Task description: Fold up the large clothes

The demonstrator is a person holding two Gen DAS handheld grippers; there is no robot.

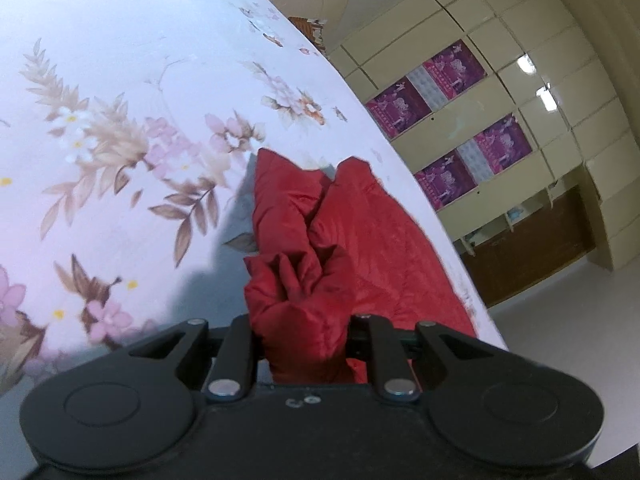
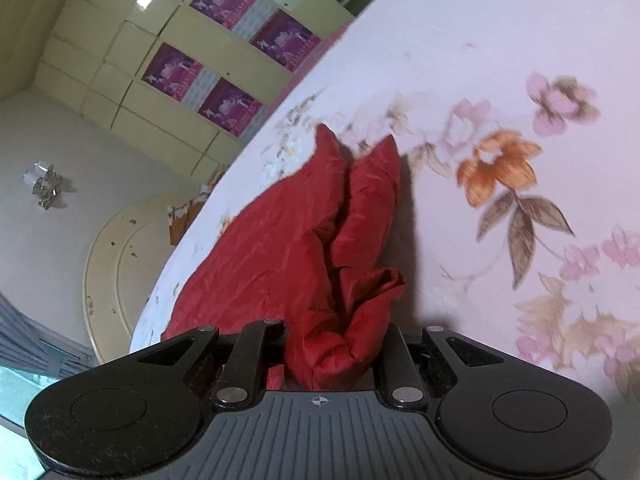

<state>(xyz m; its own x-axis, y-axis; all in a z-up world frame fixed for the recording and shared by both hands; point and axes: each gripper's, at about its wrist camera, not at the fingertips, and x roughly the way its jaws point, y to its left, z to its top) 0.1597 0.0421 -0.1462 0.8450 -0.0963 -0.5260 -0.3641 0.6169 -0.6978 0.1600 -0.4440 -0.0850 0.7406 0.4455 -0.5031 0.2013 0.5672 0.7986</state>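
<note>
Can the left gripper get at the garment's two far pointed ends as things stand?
Probably not: the left gripper is shut on the red garment, so its fingers are occupied; the floral sheet around the ends is open.

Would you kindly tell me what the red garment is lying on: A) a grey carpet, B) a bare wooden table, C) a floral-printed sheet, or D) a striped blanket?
C: in both wrist views the red garment stretches out over a pale floral-printed sheet, with each hand-held gripper clamped on a bunched end.
</note>
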